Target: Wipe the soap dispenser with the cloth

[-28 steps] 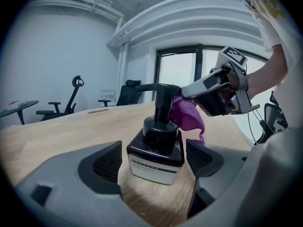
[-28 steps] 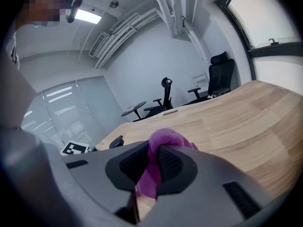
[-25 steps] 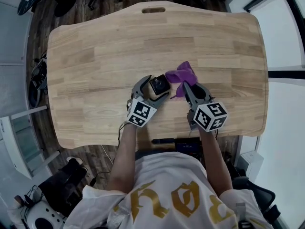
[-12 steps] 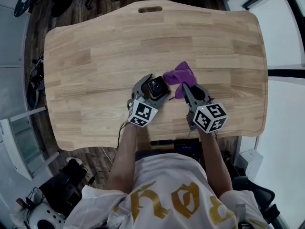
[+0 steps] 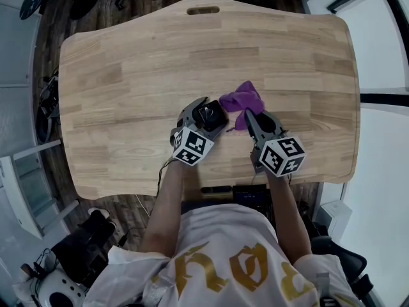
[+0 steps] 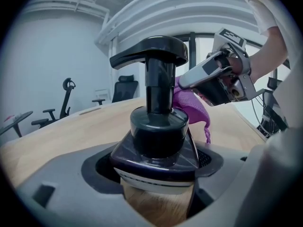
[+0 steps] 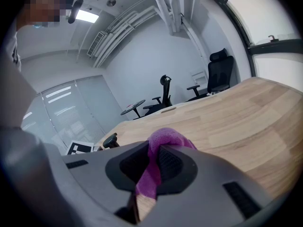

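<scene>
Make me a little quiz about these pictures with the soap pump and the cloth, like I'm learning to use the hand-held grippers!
1. True or false: the left hand-held gripper is shut on the soap dispenser.
2. Pick one: what colour is the cloth pinched in the right hand-held gripper? A green, B purple, C white.
3. Fill the gap: the table top is made of ____.

Key: 1 true. 2 B. 3 wood.
</scene>
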Motion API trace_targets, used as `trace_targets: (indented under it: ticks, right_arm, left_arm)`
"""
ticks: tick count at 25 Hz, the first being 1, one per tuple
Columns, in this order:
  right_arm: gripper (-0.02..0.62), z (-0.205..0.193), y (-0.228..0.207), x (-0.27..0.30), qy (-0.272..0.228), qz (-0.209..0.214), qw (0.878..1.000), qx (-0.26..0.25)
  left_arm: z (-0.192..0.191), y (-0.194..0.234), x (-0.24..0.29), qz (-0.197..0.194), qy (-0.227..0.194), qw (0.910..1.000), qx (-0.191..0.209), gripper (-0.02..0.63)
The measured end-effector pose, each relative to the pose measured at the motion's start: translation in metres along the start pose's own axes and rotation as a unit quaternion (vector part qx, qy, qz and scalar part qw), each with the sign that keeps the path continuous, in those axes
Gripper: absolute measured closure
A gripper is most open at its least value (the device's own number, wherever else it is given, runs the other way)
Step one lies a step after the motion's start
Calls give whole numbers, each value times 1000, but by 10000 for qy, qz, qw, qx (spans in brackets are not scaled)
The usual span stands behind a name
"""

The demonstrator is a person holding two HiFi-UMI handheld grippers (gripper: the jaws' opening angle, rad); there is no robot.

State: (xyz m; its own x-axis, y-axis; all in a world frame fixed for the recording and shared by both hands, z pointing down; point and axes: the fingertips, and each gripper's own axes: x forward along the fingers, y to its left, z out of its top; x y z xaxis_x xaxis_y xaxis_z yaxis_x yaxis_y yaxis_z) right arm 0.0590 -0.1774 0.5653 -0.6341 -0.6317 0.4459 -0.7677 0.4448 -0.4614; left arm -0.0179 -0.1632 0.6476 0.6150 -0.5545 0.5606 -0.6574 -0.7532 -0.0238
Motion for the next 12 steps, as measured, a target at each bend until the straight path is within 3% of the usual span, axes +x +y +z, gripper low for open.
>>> trace_targets:
  ticks: [12]
  right_arm:
    - [557, 4, 4, -1, -30, 22, 10000, -15]
  left_arm:
    - [-1, 1, -1, -216, 39, 9997, -90, 224]
